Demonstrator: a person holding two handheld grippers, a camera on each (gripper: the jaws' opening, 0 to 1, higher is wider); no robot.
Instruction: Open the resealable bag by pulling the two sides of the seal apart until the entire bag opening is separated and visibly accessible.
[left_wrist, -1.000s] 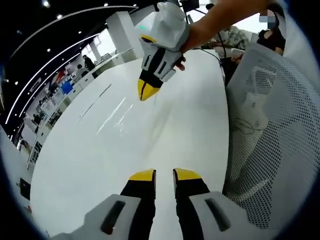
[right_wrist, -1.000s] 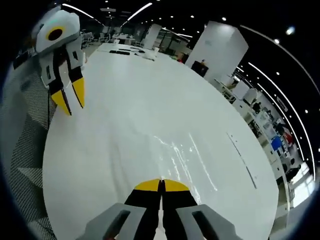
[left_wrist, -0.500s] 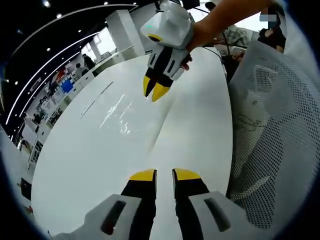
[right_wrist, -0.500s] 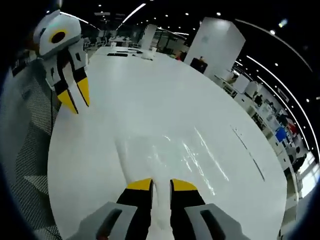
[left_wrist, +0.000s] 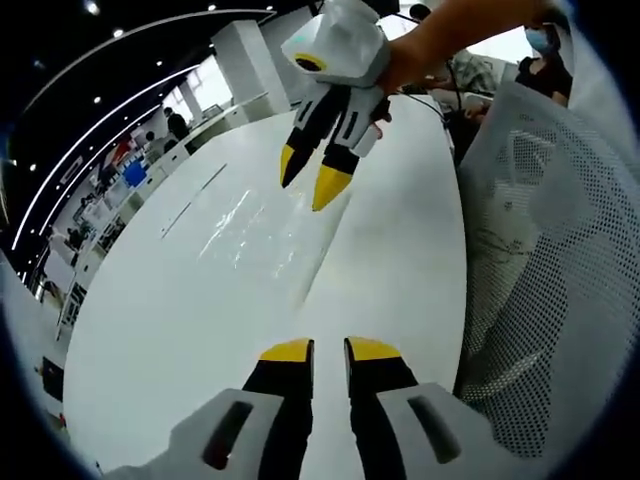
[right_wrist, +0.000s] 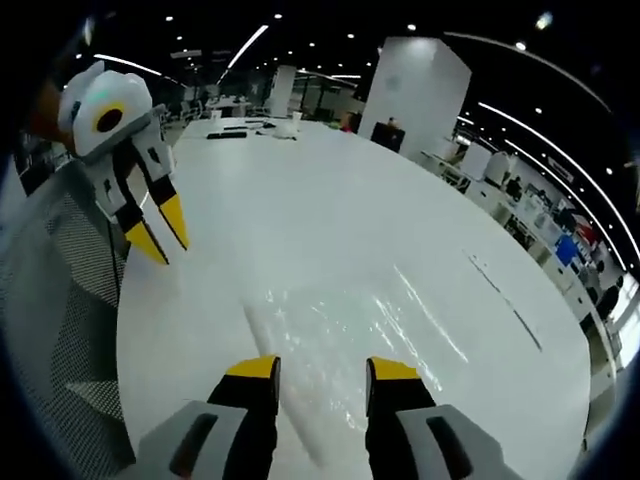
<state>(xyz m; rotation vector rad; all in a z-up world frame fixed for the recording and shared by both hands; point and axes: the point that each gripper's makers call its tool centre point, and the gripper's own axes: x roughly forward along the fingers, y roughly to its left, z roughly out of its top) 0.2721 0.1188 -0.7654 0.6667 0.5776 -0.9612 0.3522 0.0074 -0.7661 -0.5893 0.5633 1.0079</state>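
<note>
Bag (right_wrist: 350, 325) lies flat on table (right_wrist: 330, 200), right tool (right_wrist: 322, 368) spread above it.

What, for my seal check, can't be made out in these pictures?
- Resealable bag seal, right gripper view: clear plastic and glare; open or closed unclear.
- Bag's near end, right gripper view: passes behind the right claw.
- Bag outline, left gripper view: lost in reflections on the white table.

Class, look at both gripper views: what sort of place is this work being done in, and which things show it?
Probably a large open-plan office. A long white table runs far back, rows of desks sit along the side, a mesh office chair stands by the table, and ceiling strip lights run overhead.
</note>
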